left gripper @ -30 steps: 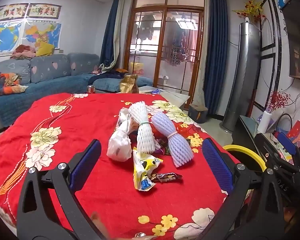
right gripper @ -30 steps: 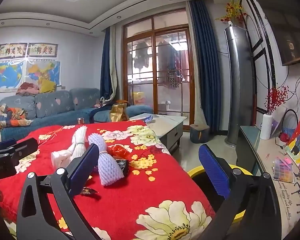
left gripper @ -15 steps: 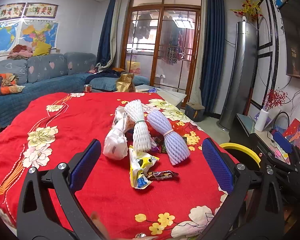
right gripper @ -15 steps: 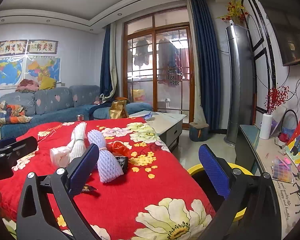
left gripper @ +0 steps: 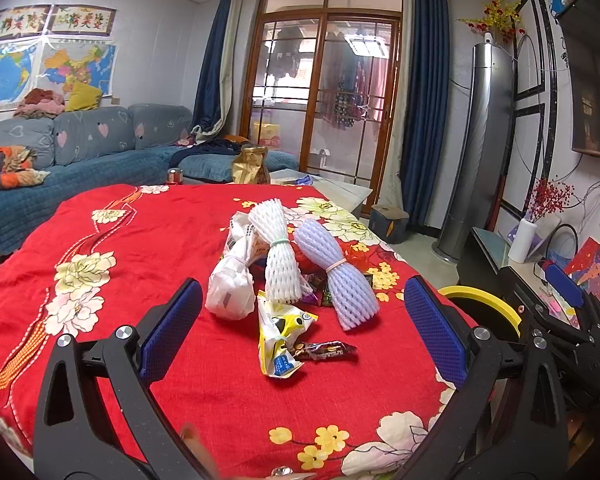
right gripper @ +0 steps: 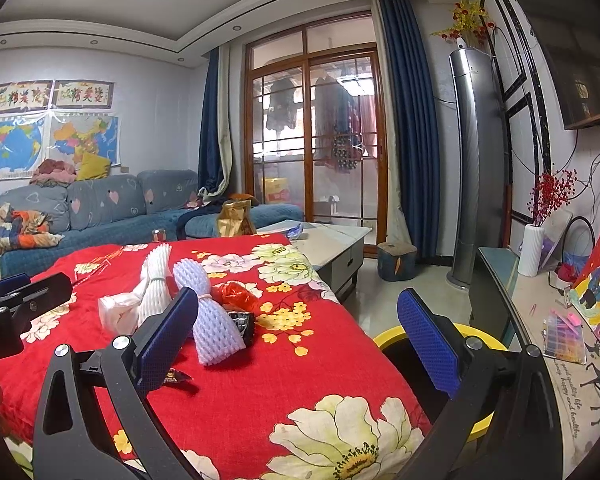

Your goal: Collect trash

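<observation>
A heap of trash lies on the red flowered tablecloth (left gripper: 140, 240): a white foam net (left gripper: 276, 256), a lilac foam net (left gripper: 336, 276), a crumpled white bag (left gripper: 230, 284), a yellow snack wrapper (left gripper: 280, 336), a dark candy wrapper (left gripper: 326, 352) and a red wrapper (right gripper: 238, 294). My left gripper (left gripper: 300, 336) is open and empty, just short of the yellow wrapper. My right gripper (right gripper: 296, 340) is open and empty, to the right of the lilac net (right gripper: 212, 320). A yellow-rimmed bin (right gripper: 384, 338) stands beside the table's right edge; it also shows in the left wrist view (left gripper: 484, 300).
A blue sofa (left gripper: 80, 160) runs along the left and back. A low white coffee table (right gripper: 332, 244) stands beyond the table. A TV cabinet (right gripper: 540, 320) with a white vase (right gripper: 531, 250), a painting and small items lines the right wall.
The left wrist view has crept slightly closer to the trash heap. The right wrist view has hardly shifted. Both grippers stay open.
</observation>
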Demonstrator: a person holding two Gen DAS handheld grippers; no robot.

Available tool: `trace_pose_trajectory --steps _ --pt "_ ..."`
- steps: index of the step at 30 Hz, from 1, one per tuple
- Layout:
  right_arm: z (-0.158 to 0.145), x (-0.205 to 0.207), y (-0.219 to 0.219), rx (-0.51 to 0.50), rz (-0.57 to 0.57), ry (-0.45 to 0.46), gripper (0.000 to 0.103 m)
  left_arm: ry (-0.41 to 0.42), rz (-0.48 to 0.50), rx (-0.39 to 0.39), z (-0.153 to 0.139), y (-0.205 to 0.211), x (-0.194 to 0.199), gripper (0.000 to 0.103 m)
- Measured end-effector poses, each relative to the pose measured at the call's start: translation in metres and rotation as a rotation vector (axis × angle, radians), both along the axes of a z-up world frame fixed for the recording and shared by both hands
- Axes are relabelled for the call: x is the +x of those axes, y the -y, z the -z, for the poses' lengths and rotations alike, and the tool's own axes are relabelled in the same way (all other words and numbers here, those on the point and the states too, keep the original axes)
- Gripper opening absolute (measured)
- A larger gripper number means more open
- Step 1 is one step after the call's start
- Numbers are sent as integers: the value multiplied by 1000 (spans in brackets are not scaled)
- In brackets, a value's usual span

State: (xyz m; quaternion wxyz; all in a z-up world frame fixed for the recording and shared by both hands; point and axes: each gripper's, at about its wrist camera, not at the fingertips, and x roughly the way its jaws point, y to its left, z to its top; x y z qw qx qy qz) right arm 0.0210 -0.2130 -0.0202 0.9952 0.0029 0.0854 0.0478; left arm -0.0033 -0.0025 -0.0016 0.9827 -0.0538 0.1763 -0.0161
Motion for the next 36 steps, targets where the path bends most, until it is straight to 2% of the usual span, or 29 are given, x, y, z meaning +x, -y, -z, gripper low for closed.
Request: trace_pose_trajectory --steps 19,26,36 --pt "0 3 1 3 -5 -32 97 -7 1 -5 5 -1 0 93" --pt "2 8 -6 -9 -60 -60 97 -24 -16 -28 9 -11 3 93" --pt "-3 25 -33 -42 -166 -89 97 -43 -105 -53 6 -43 12 93"
